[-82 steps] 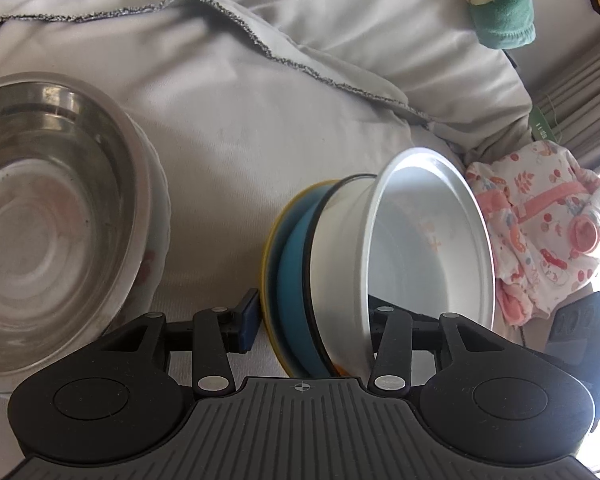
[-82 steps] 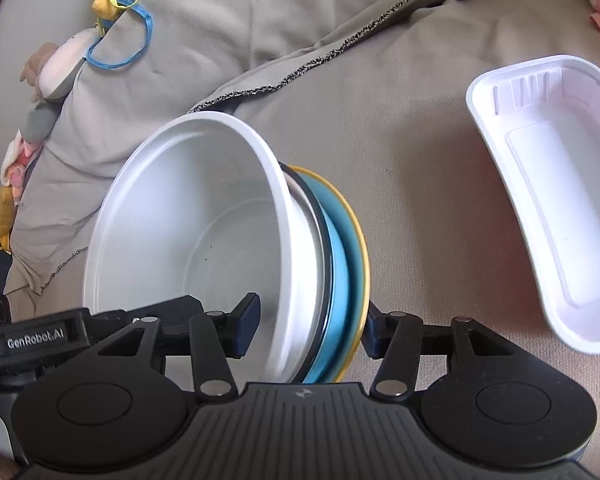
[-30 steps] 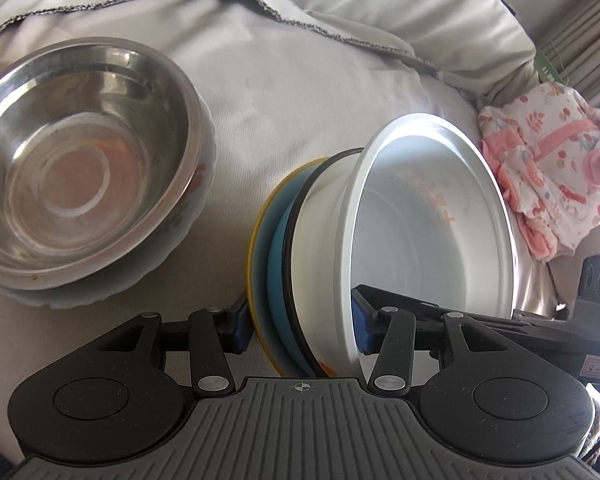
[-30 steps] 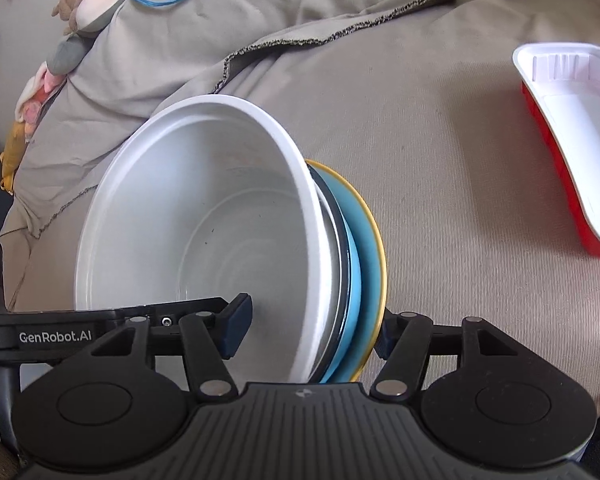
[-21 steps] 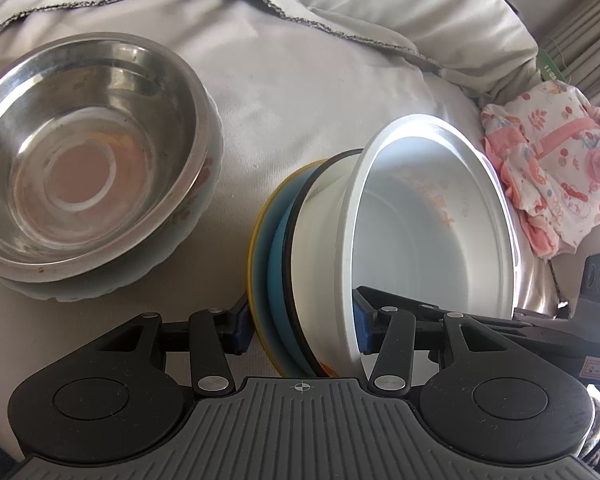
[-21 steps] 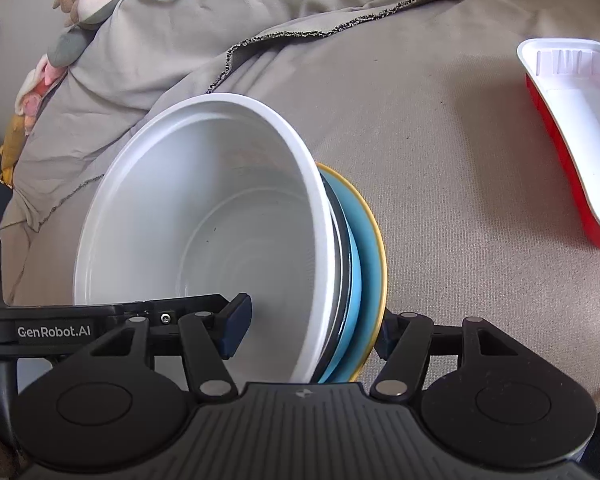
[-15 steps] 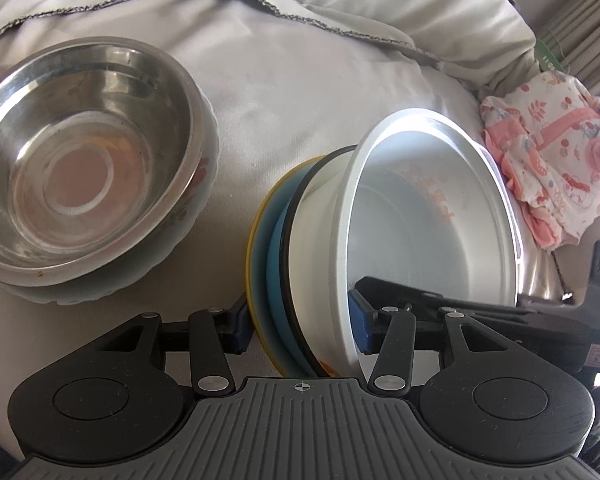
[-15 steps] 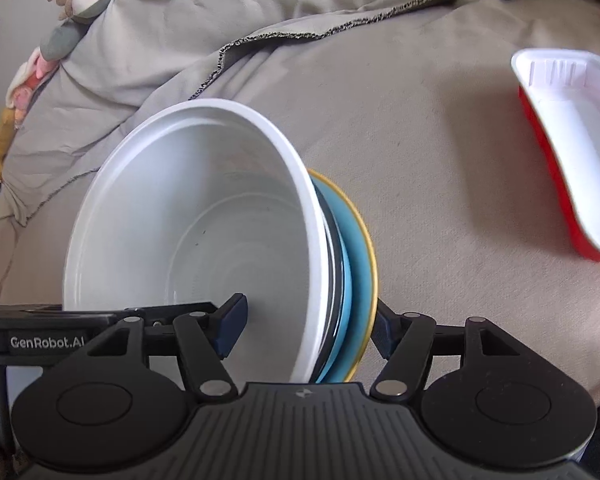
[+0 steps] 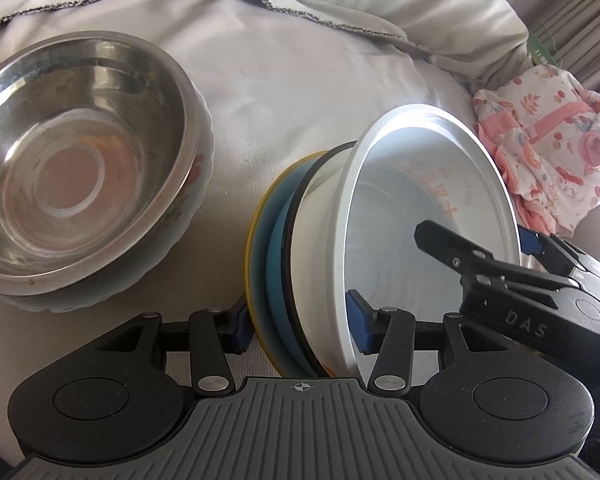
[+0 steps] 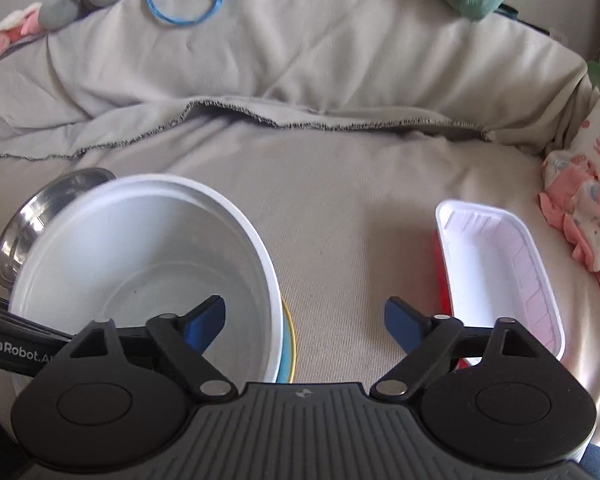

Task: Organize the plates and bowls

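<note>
The left gripper (image 9: 302, 326) points steeply down toward the bed cover (image 9: 300, 92). Its fingers (image 9: 358, 326) are clamped on a tilted stack of dishes: one blue pad sits against the yellow plate (image 9: 254, 264) on the outside, the other inside the white bowl (image 9: 420, 240). Between those two pieces lie a blue plate (image 9: 278, 272) and a black-rimmed dish (image 9: 294, 240). The stack stands on edge with the bowl's mouth facing 3 o'clock.

At 9 o'clock from the stack, well apart from it, a steel bowl (image 9: 80, 160) rests inside a pale patterned dish (image 9: 184, 208) on the cover.

At 3 o'clock in the left wrist view, the right gripper (image 9: 480, 240) reaches in, one finger inside the white bowl's mouth and the other beyond its rim.

The right gripper (image 10: 304, 320) points down at a moderate angle. Its jaws are opening; the pads (image 10: 402, 322) stand wide apart. The white bowl's (image 10: 140, 264) rim is between them, but neither pad presses on it. The left pad sits inside the bowl; the right pad hangs over bare cover.

At 3 o'clock in the right wrist view, a white tray (image 10: 504, 280) with a red underside lies on the cover, near a pink patterned cloth (image 10: 588, 208).
</note>
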